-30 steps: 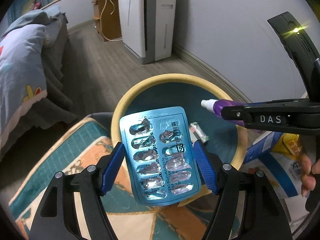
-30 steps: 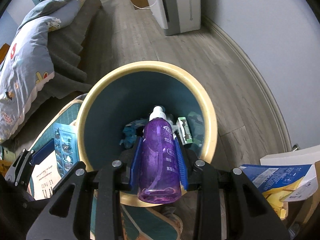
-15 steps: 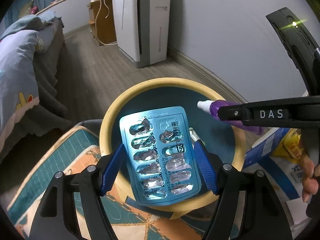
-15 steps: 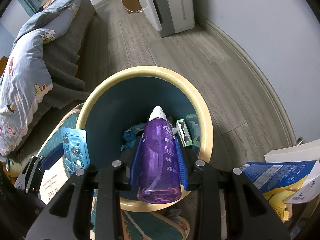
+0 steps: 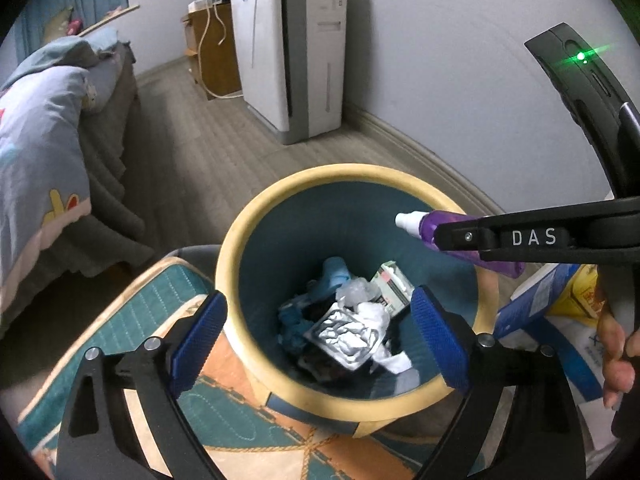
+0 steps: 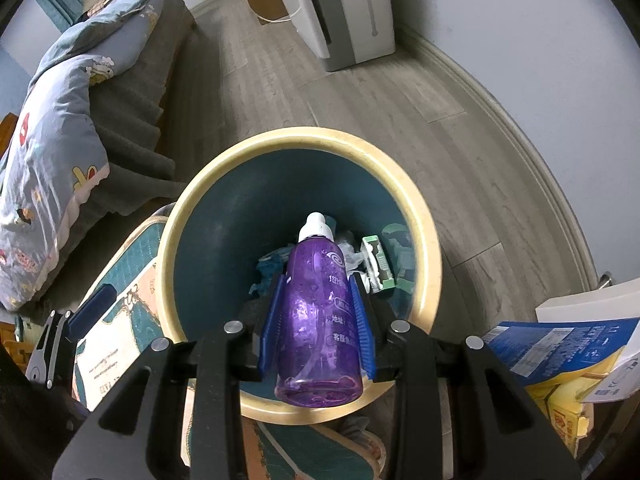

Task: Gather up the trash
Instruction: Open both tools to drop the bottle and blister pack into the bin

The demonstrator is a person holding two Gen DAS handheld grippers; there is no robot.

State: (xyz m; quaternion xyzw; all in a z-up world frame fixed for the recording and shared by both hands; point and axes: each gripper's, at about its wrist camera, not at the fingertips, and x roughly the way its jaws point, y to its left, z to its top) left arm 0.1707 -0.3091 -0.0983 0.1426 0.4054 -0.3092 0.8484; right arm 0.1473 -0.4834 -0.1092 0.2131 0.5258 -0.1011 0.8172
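Observation:
A round bin with a cream rim [image 5: 256, 216] [image 6: 304, 136] and dark teal inside stands on the floor. My left gripper [image 5: 318, 330] hangs over its near edge, jaws opening wide with nothing between them. A silver blister pack [image 5: 342, 338] lies foil side up on the rubbish at the bottom. My right gripper [image 6: 318, 316] is shut on a purple bottle [image 6: 320, 312] with a white cap, held above the bin's mouth; that bottle [image 5: 430, 224] shows from the right in the left wrist view.
A patterned teal and orange rug [image 5: 132, 316] lies under the bin. A bed with a blue quilt [image 6: 52, 152] is on the left, a white appliance [image 5: 296, 60] by the far wall. Blue and yellow packaging [image 6: 560, 348] lies at the right, near a hand [image 5: 616, 352].
The left gripper's jaws spread apart and let go of the blister pack, which now lies in the bin. The right gripper still holds the purple bottle over the bin.

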